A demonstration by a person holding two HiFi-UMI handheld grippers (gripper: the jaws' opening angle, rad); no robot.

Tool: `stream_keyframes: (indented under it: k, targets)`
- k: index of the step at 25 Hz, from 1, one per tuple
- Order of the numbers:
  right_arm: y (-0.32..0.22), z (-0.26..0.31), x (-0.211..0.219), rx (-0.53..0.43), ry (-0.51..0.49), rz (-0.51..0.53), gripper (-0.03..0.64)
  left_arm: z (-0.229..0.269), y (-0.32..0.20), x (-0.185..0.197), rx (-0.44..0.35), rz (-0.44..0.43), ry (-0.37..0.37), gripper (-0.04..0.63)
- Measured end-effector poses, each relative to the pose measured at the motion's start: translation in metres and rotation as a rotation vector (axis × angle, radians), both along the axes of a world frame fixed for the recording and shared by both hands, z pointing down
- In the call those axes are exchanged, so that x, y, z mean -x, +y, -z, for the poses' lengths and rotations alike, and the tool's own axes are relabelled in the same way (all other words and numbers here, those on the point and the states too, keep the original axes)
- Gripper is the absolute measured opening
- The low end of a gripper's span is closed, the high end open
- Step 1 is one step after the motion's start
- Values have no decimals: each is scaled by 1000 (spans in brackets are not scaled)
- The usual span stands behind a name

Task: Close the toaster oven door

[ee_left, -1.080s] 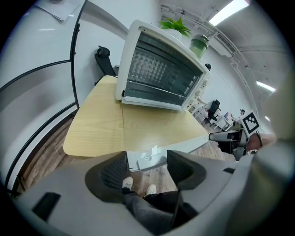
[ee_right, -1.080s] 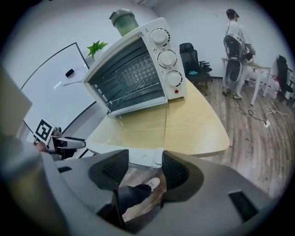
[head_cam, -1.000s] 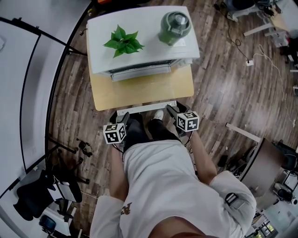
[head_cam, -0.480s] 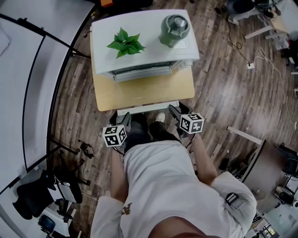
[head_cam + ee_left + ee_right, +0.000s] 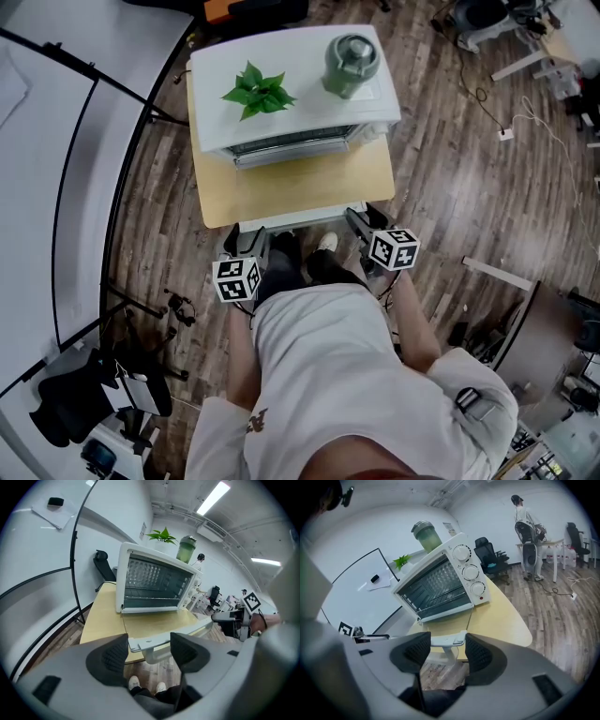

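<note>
The toaster oven sits at 12 o'clock on the wooden surface. Its door lies open and flat. The white door handle is at 6 o'clock from the oven. The left tongs and right tongs are spread wide around the handle and squeeze nothing.

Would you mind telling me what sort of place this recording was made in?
Probably an office or lab workspace rather than a kitchen: the toaster oven sits on a small wooden table, with office chairs and desks nearby, a whiteboard alongside, and cables across the wood floor.
</note>
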State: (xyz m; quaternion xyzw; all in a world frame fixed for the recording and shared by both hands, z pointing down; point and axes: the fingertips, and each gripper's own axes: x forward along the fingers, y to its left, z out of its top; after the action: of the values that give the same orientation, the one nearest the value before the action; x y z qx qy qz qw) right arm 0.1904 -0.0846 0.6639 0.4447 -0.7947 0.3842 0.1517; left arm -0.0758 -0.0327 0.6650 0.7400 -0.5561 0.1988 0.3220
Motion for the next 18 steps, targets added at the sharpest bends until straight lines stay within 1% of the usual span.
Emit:
stream_keyframes:
  k: [2, 5, 8, 10, 13, 15, 18]
  targets:
    - [-2, 5, 0, -9, -9, -10, 235, 5, 0, -2, -14, -27, -29, 285]
    - [-5, 11, 0, -20, -18, -20, 235, 14, 1, -1, -36, -43, -54, 284]
    - [-7, 16, 0, -26, -23, -27, 236, 28, 3, -3, -74, -57, -87, 272]
    - [-8, 19, 0, -31, -26, -31, 236, 41, 7, -7, -119, -83, -131, 246]
    - [-10, 23, 1, -37, -34, -39, 235, 55, 14, -22, -172, -186, -215, 216]
    - [-11, 26, 0, -41, -40, -44, 235, 53, 19, -34, -175, -255, -237, 207]
    - [-15, 31, 1, -48, -53, -54, 235, 45, 21, -45, -159, -308, -249, 193]
